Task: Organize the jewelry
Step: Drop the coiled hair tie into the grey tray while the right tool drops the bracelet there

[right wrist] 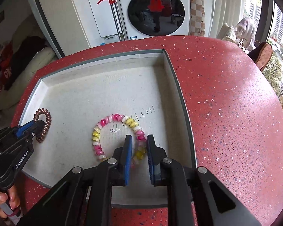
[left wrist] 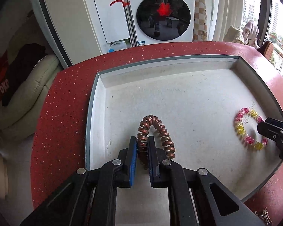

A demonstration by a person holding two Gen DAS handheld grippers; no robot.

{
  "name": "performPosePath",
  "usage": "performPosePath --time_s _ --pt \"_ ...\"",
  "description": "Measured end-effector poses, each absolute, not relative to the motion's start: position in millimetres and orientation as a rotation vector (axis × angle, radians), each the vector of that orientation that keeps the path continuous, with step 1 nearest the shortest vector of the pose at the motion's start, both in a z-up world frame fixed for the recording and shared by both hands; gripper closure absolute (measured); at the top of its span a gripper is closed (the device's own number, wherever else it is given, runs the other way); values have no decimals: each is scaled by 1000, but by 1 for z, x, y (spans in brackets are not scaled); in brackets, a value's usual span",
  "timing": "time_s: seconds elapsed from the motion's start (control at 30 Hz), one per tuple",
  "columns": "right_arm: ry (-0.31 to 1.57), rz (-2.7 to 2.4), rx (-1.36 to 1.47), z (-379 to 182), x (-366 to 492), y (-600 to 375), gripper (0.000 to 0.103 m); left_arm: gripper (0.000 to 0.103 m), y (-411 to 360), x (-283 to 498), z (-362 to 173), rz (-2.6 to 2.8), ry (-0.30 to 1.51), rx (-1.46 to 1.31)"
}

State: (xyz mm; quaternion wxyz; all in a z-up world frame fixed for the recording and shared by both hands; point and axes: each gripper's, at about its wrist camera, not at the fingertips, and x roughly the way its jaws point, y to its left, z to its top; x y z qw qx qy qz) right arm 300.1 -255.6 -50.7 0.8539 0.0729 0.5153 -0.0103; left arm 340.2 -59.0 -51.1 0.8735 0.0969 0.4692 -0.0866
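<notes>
from my left wrist view, my left gripper (left wrist: 143, 138) has its blue-padded fingers (left wrist: 133, 150) drawn narrow and pinching one side of the copper spiral band (left wrist: 156, 133). the band stands up in an arch over the white floor of the shallow grey-edged tray (left wrist: 160, 86), which sits on the speckled red bench (left wrist: 62, 101). far to the right in the same tray lies the pink and yellow spiral band (left wrist: 243, 130), with my right gripper (left wrist: 264, 126) at its edge. behind the bench stands a white washing machine (left wrist: 160, 13); its top panel reads "panasonic". a dark garment on the cream sofa at left shows red letters, too cut off to read surely.

from my right wrist view, my right gripper (right wrist: 139, 139) has its fingers (right wrist: 128, 150) a little apart, straddling the right side of the pink and yellow spiral band (right wrist: 118, 135), which lies flat on the tray (right wrist: 171, 71) floor; the pads do not press it. inside the ring and just beyond it is handwritten ink, upside down to me, which i cannot read with any certainty. at left my left gripper (right wrist: 35, 126) grips the copper spiral band (right wrist: 44, 124), and its black body carries the label "genrobot.ai". a hand (right wrist: 3, 199) holds its handle at the lower left. the washing machine (right wrist: 152, 9) shows again beyond the bench (right wrist: 235, 113).
</notes>
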Motion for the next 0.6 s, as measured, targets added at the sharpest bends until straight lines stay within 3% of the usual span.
performPosePath --time_s 0.07,0.47,0.5,0.53,0.57,0.6 --pt "1067 -18 170 -45 296 -257 62 74 -55 340 -50 -187 983 168" --pt "934 1 266 0 251 -272 55 73 -52 338 -44 -195 989 142" --pt "930 2 271 1 247 -273 55 70 -52 338 -44 -197 991 141" --pt "928 2 275 2 242 -273 55 31 -52 338 -42 -199 991 138" --pt "927 4 278 3 238 -273 55 0 -51 337 -40 -191 979 136" --pt "925 6 282 4 234 -273 55 0 -49 334 -35 -207 945 118"
